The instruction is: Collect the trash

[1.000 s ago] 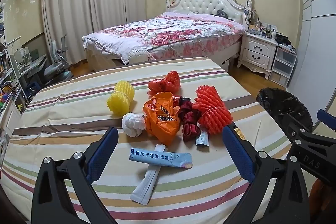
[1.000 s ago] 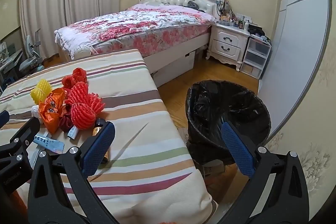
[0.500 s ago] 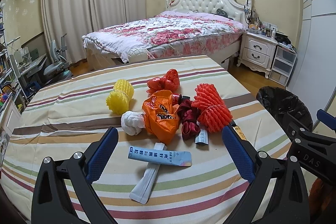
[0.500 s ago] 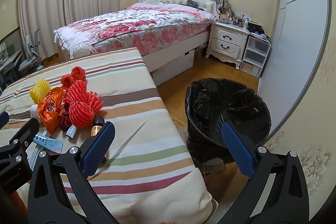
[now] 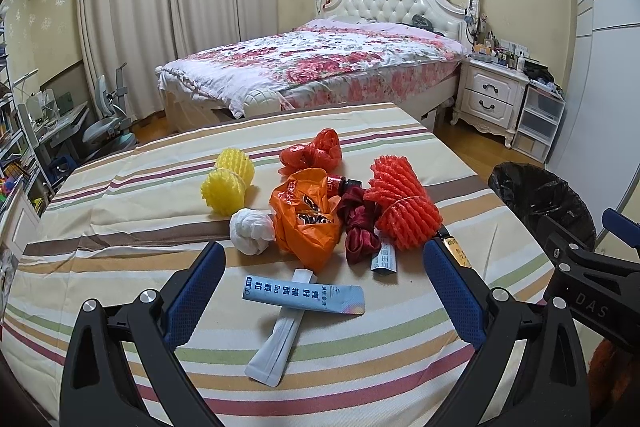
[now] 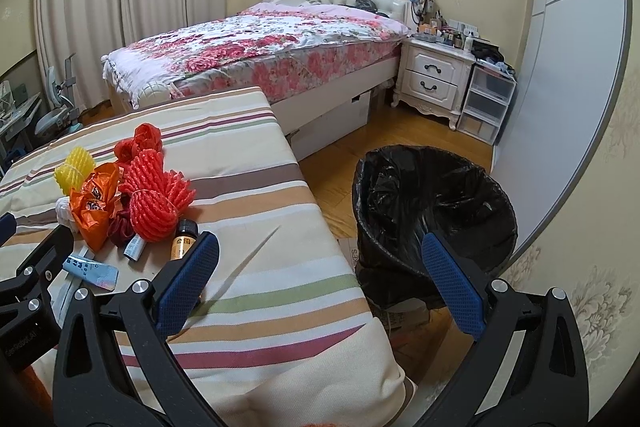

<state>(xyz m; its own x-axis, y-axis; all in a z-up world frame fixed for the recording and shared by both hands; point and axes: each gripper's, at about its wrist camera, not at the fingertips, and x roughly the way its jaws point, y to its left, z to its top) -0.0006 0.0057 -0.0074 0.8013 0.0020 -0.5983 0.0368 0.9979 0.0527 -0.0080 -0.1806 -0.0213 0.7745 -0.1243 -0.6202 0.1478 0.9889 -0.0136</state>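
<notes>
**Trash all on the table, bin empty as far as I could see**

Trash sat in one cluster on the striped table (image 5: 120,227), and I judged the job barely begun: nothing was in either grip. My left gripper (image 5: 324,291) hung over the near edge with jaws spread wide and empty, framing the blue packet (image 5: 304,297) that lay across a grey sachet (image 5: 280,339). Beyond them lay the white wad (image 5: 252,230), the orange bag (image 5: 308,215), the yellow foam net (image 5: 228,183), the red foam net (image 5: 402,203), a dark red scrap (image 5: 358,227) and a red bag (image 5: 316,153), most of them touching. My right gripper (image 6: 320,283) was likewise released and empty, pointed between the table's corner and the bin (image 6: 432,211) on the floor just beside the table.

Everything was left to move. From the right view the bin's black liner showed no bright item inside, though its bottom was too dark for me to be sure.

A small brown bottle (image 6: 185,237) lay against the red net; from the left view my own finger covered most of it. A small packet (image 5: 384,257) under the red net was half hidden, its print unreadable. The right gripper's far finger cut off part of the bin rim.
</notes>
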